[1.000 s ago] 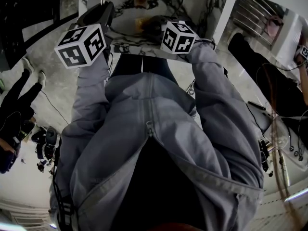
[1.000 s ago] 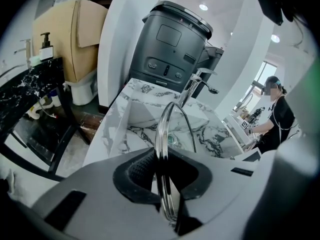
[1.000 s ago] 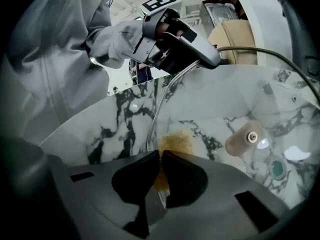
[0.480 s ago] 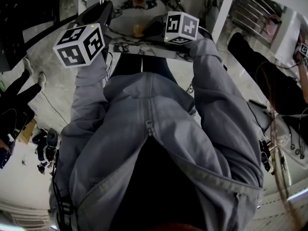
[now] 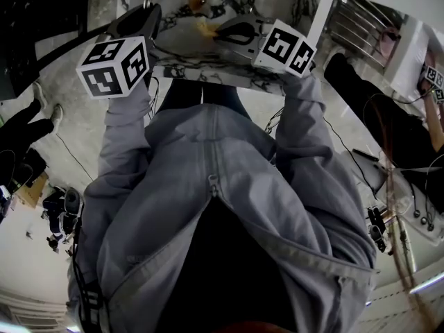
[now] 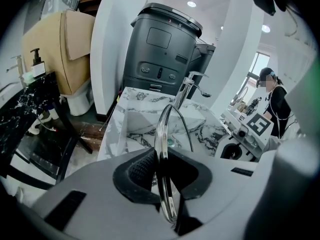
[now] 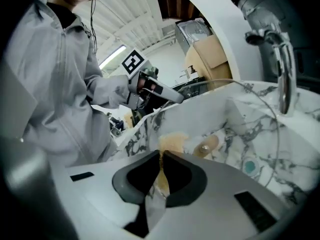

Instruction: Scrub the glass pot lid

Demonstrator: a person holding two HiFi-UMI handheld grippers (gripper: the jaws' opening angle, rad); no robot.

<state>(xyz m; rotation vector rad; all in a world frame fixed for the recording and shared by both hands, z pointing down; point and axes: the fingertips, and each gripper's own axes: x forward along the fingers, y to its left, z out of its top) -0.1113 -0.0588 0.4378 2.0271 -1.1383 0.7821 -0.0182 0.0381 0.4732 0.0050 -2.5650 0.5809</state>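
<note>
My left gripper [image 6: 162,159] is shut on the rim of the glass pot lid [image 6: 161,134], which stands edge-on between its pads over the marble sink [image 6: 145,121]. In the right gripper view the lid shows as a clear disc [image 7: 274,118] with a tan knob [image 7: 205,147]. That view also shows the left gripper [image 7: 165,93] at the lid's far edge. My right gripper [image 7: 161,164] is shut on a thin yellow sponge [image 7: 172,143], just in front of the lid. In the head view the left gripper [image 5: 135,23] and right gripper [image 5: 225,30] are over the basin.
A chrome faucet [image 6: 187,86] rises behind the basin, with a dark grey bin [image 6: 160,49] beyond it. A black counter [image 6: 25,99] with bottles is at the left. Another person [image 6: 272,96] stands at the right, and a dish rack [image 5: 368,19] is nearby.
The right gripper has risen and shifted right in the head view, rolling its marker cube, with the sponge still in it. The left gripper and lid have hardly moved.
</note>
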